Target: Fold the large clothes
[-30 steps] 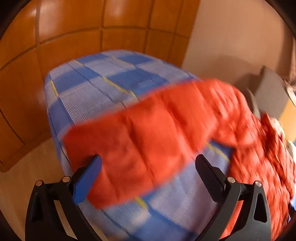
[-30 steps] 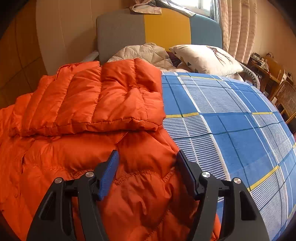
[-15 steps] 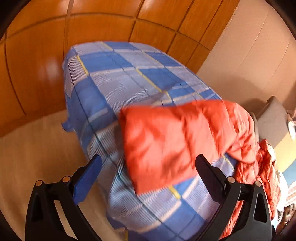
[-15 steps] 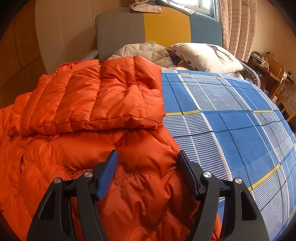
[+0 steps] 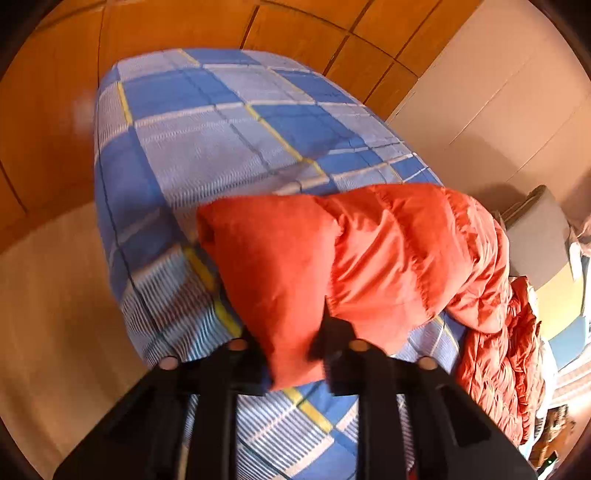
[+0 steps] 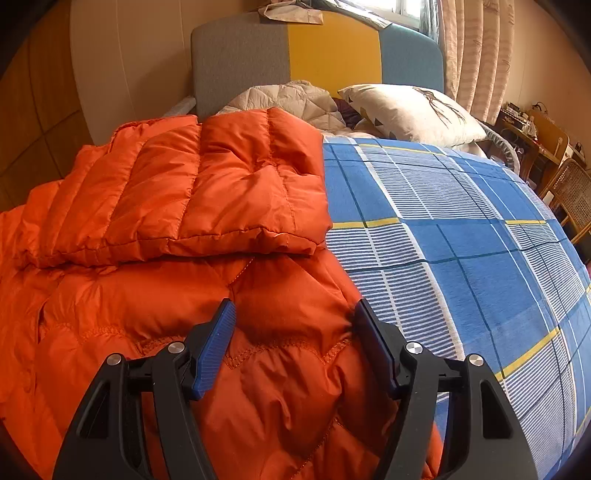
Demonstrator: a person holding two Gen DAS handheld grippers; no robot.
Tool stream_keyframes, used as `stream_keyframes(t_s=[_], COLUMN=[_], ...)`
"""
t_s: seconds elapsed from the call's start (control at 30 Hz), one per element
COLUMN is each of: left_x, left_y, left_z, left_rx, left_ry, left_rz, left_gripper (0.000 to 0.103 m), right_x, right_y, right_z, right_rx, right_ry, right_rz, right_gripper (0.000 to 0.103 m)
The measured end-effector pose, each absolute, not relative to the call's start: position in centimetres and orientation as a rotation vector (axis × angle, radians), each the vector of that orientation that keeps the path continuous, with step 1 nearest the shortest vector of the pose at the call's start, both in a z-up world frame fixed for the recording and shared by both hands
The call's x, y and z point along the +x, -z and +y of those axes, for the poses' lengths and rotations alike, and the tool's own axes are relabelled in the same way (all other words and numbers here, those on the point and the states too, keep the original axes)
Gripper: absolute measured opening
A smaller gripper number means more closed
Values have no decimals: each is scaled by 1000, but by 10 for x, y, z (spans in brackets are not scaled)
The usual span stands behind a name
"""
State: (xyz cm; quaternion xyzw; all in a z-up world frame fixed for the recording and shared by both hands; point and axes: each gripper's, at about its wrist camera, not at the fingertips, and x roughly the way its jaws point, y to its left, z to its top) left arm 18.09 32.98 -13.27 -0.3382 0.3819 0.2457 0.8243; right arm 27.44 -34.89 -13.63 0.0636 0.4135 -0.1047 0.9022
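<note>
An orange puffer jacket (image 6: pixel 207 192) lies on a bed with a blue checked sheet (image 6: pixel 461 229). One sleeve is folded across its upper body. My right gripper (image 6: pixel 295 332) is open, its fingers resting on the jacket's lower quilted part near its right edge. In the left wrist view my left gripper (image 5: pixel 291 354) is shut on the end of the jacket's other sleeve (image 5: pixel 332 258), which is lifted off the sheet (image 5: pixel 221 147). The rest of the jacket (image 5: pixel 498 362) trails off to the right.
A grey, yellow and blue headboard (image 6: pixel 317 55), a pillow (image 6: pixel 410 110) and a beige quilt (image 6: pixel 288 99) are at the bed's head. Wooden panels (image 5: pixel 184 26) stand past the bed's foot. A wooden floor (image 5: pixel 48 314) is on the left. Chairs and a desk (image 6: pixel 546 147) stand at right.
My left gripper has closed on the sleeve end and the sleeve has bunched up toward it. The right gripper has stayed open and barely moved.
</note>
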Motion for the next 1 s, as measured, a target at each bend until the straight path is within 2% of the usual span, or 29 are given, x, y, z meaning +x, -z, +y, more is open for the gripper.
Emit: stream_keyframes(t_s=[0.33, 0.6, 0.8, 1.0], left_x=[221, 258, 269, 288], left_y=[46, 34, 20, -10], left_z=[365, 376, 335, 255], left_rx=[-529, -485, -490, -424], left_ry=[-582, -677, -650, -509], left_rz=[749, 810, 756, 674], left_gripper=[10, 10, 10, 10], right_x=[273, 273, 273, 272], right_y=[137, 138, 138, 138], right_z=[-349, -350, -350, -350], right_rx=[144, 150, 146, 149], right_ry=[213, 211, 211, 211], right_rz=[850, 848, 850, 847], right_gripper=[67, 67, 67, 67])
